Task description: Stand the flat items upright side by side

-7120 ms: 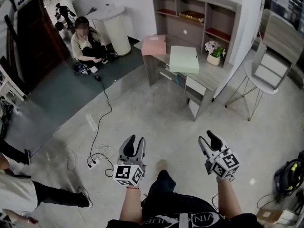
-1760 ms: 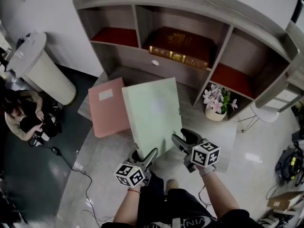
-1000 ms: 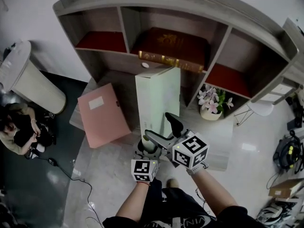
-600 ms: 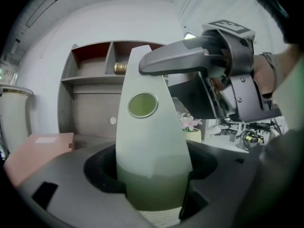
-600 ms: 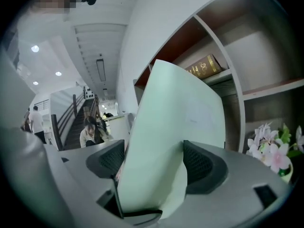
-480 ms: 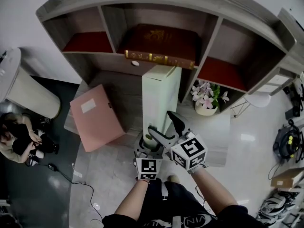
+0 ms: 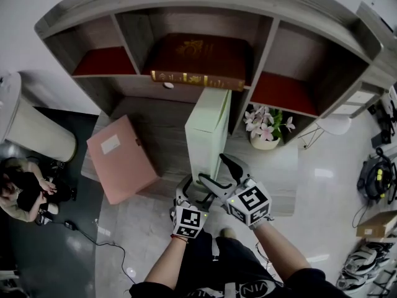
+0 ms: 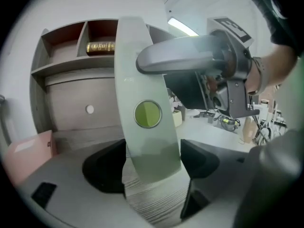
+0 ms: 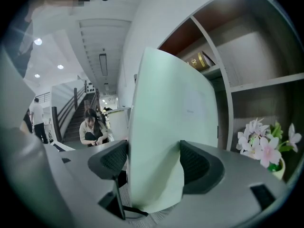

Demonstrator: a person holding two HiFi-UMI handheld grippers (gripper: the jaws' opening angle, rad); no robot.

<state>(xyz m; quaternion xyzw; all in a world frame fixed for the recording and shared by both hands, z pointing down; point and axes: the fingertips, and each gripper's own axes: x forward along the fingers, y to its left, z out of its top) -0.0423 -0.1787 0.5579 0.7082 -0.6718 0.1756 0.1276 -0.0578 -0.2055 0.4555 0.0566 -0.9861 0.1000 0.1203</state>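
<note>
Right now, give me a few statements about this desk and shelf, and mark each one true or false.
The green file box stands upright on the desk. True.
The pink folder stands upright beside it. False: it lies flat on the desk, left of the box.
The brown book lies flat in the middle shelf compartment. True.
The potted flowers stand left of the green file box. False: they stand to its right.
</note>
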